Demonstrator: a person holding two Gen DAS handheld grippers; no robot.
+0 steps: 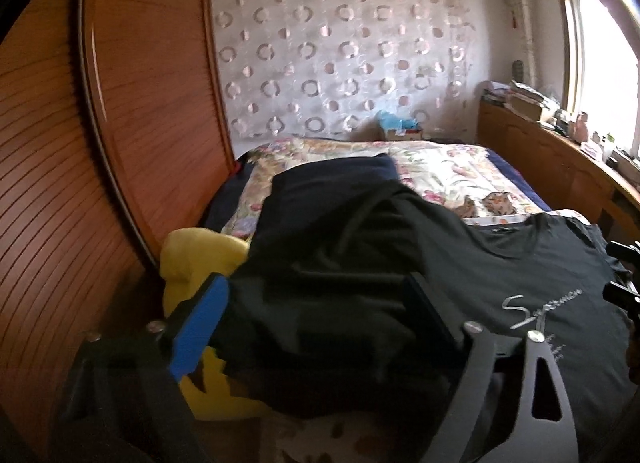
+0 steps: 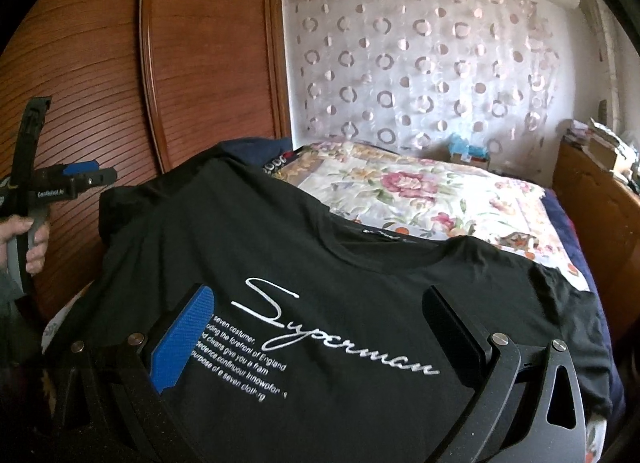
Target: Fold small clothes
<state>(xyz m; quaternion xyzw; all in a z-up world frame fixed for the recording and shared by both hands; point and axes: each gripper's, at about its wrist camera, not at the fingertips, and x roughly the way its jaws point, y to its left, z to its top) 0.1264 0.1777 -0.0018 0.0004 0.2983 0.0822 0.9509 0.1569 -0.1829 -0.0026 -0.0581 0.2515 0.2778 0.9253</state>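
Item: black cotton T-shirt with white script lettering [image 2: 320, 303], spread print-up across the floral-quilted bed [image 2: 420, 191], evidently flattened for folding. Left tool [image 1: 320, 315]: jaws wide, over the sleeve side, gripping nothing. Right tool [image 2: 320, 327]: jaws wide over the print, empty.

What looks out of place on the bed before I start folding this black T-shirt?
The black T-shirt is not lying flat: its left side is bunched into a rumpled heap near the wardrobe, over a yellow item. The printed chest lies smoother. Nothing looks torn or spilled.
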